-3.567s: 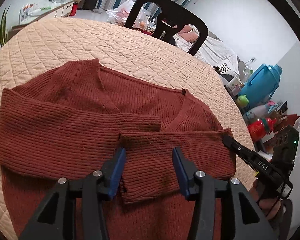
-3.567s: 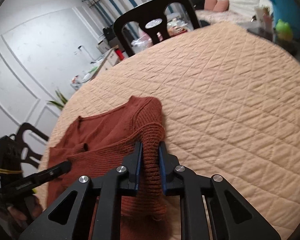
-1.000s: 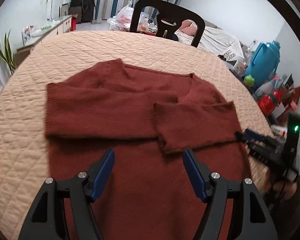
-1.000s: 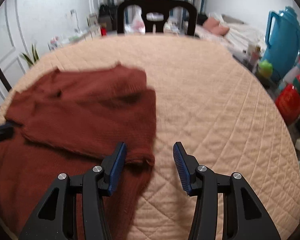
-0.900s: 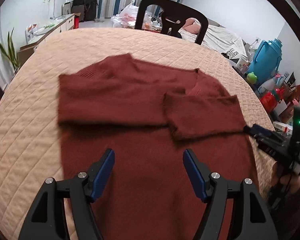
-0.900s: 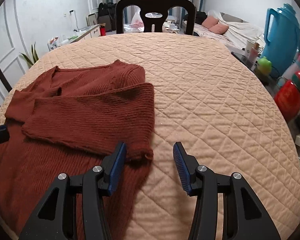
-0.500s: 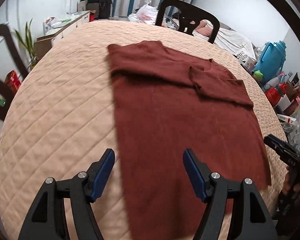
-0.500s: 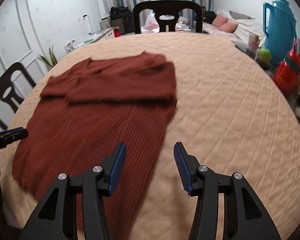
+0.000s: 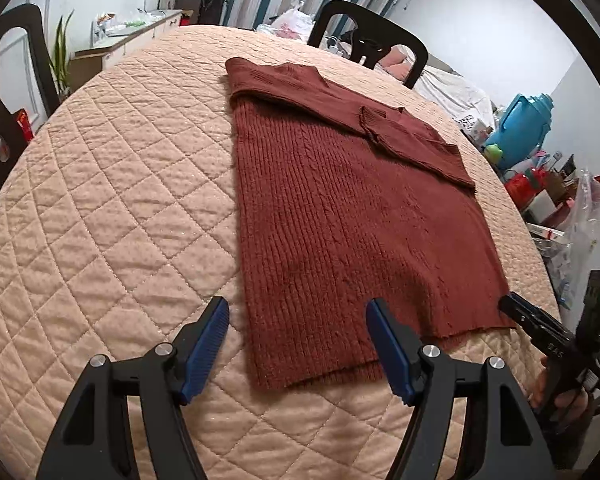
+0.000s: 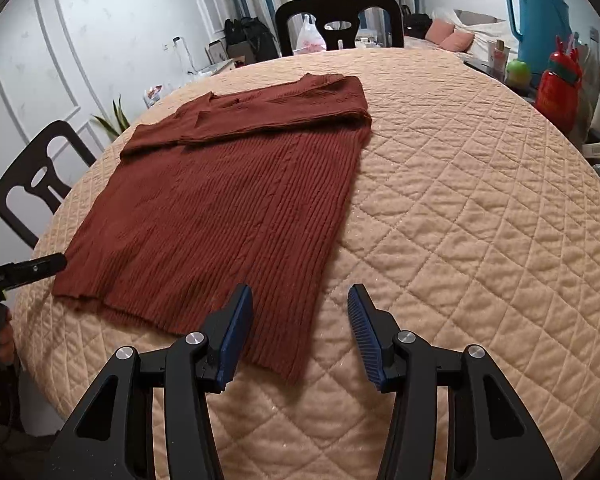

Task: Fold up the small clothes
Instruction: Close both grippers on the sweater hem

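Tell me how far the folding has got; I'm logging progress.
Done: both sleeves lie folded across the chest of the rust-red knit sweater, flat on the quilted table cover. In hand: nothing; the left hand-held gripper and right hand-held gripper hang open over the hem corners. Left: folding the body up.

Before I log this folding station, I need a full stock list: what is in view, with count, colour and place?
sweater: one, rust red, flat on table, sleeves folded across chest
quilted cover: one, peach, over the table
chairs: two, black, far side and left
thermos jug: one, teal, right of table
red bottle: one, beside jug
plant: one, green, by wall
left gripper: open, at hem's left corner
right gripper: open, at hem's right corner
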Action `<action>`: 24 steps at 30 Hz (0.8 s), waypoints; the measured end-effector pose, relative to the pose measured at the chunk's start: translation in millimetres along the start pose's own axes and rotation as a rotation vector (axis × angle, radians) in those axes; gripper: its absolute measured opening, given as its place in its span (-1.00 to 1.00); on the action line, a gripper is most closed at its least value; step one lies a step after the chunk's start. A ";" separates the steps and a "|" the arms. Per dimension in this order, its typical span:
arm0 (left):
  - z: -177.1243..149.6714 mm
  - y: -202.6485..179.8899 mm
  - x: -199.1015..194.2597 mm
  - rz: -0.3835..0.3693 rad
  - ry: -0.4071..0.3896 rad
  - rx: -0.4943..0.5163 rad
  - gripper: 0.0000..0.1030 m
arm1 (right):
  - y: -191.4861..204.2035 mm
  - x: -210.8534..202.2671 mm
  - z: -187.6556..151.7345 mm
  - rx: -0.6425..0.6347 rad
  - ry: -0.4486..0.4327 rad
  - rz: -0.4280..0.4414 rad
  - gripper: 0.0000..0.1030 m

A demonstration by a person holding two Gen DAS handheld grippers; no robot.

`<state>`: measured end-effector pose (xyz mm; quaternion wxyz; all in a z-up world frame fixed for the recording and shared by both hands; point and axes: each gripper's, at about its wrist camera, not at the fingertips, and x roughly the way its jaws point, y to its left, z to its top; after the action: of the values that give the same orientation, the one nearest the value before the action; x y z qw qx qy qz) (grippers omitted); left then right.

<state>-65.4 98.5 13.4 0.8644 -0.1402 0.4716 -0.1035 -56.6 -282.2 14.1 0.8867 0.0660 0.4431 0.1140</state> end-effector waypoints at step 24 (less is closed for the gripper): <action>-12.9 18.9 -3.1 -0.172 0.011 -0.205 -0.14 | -14.0 -8.8 -18.7 0.126 -0.061 0.182 -0.47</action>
<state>-77.1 115.4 2.8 0.8309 -0.2669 0.4708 -0.1292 -74.7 -297.7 6.6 0.8798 0.1652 0.4145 0.1638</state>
